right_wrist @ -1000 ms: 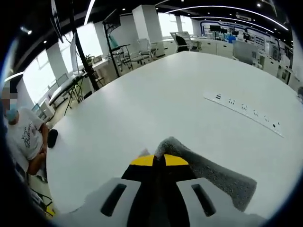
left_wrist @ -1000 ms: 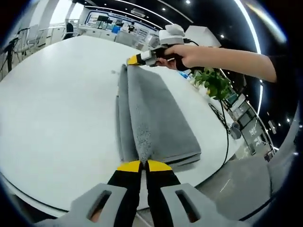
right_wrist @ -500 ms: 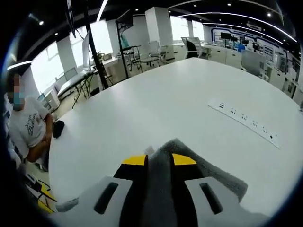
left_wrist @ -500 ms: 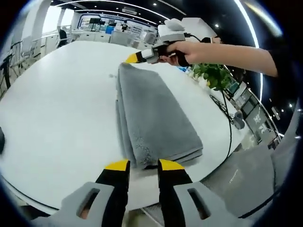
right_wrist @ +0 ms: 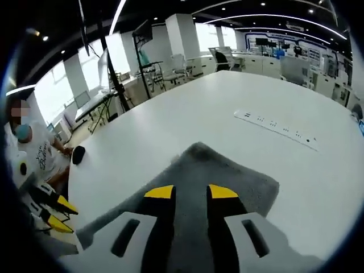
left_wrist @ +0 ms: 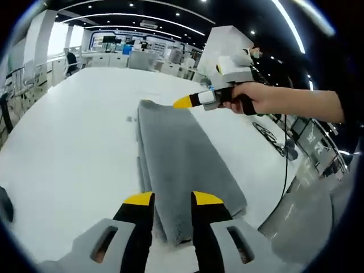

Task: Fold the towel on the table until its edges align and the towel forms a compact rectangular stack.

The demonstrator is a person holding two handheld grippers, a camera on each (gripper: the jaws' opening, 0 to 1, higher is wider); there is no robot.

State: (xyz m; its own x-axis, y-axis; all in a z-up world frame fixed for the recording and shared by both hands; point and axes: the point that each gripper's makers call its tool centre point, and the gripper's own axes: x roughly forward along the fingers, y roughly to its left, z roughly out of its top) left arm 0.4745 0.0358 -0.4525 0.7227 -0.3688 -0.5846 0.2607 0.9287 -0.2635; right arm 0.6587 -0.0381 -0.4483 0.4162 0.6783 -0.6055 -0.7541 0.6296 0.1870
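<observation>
Your towel point(left_wrist: 176, 165) lies folded in long grey strip on white table point(left_wrist: 68, 148), layered edges showing along one long side. Your left gripper point(left_wrist: 170, 200) hovers over near short end, jaws parted, nothing between them. Your right gripper point(right_wrist: 190, 191) hangs above other end, jaws likewise apart and empty; in left gripper view your hand point(left_wrist: 259, 98) holds it clear above towel. Power strip point(right_wrist: 278, 129) lies on table beyond towel. Seated person point(right_wrist: 31, 153) at table edge.
</observation>
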